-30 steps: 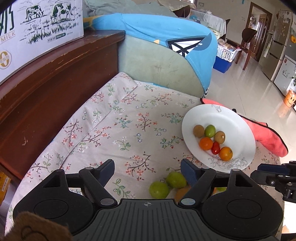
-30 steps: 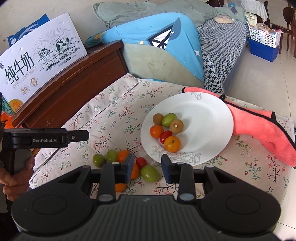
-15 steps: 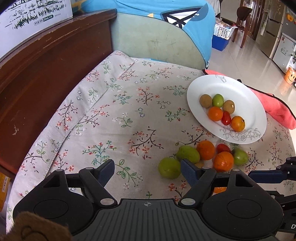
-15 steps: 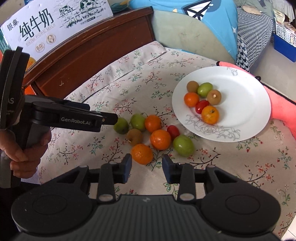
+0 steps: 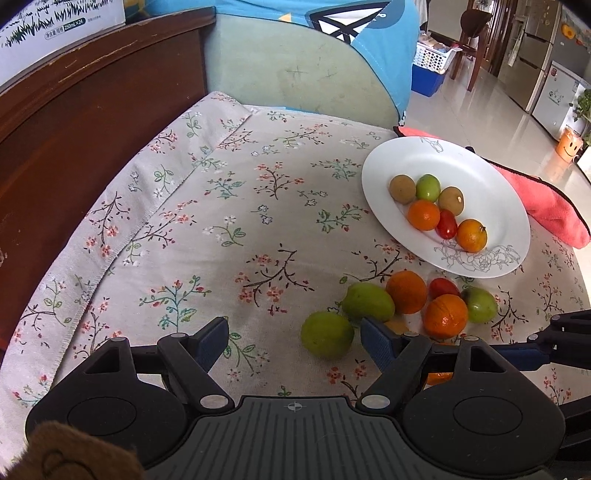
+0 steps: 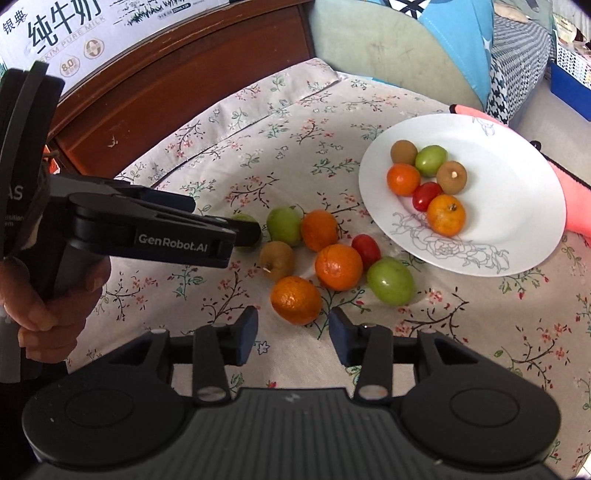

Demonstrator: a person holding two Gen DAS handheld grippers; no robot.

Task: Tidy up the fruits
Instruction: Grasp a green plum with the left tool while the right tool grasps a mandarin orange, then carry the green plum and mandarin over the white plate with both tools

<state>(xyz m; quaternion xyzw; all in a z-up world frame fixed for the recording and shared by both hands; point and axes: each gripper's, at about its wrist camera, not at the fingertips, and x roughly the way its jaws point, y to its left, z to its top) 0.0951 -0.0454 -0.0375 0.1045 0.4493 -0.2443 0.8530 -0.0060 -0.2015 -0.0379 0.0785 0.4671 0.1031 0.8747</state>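
Note:
A white plate (image 6: 517,184) on the floral cloth holds several small fruits: oranges, green ones, brown ones and a red tomato; it also shows in the left wrist view (image 5: 480,177). A loose cluster of fruits lies on the cloth beside it, with an orange (image 6: 295,300) nearest my right gripper (image 6: 293,330), which is open and empty just short of it. My left gripper (image 5: 293,339) is open and empty, with a green fruit (image 5: 327,334) between its fingers' line. The left gripper (image 6: 255,234) also shows in the right wrist view, at the cluster's left side.
A pink cloth (image 5: 546,206) lies behind the plate at the table's right edge. A dark wooden headboard (image 5: 92,103) with a milk carton box (image 6: 92,33) stands to the left. A green cushion with a blue cover (image 5: 295,74) is at the back.
Both grippers have pulled back and tilted down, so the loose fruit cluster now lies fully in view ahead of them. The right gripper's jaws have opened wider.

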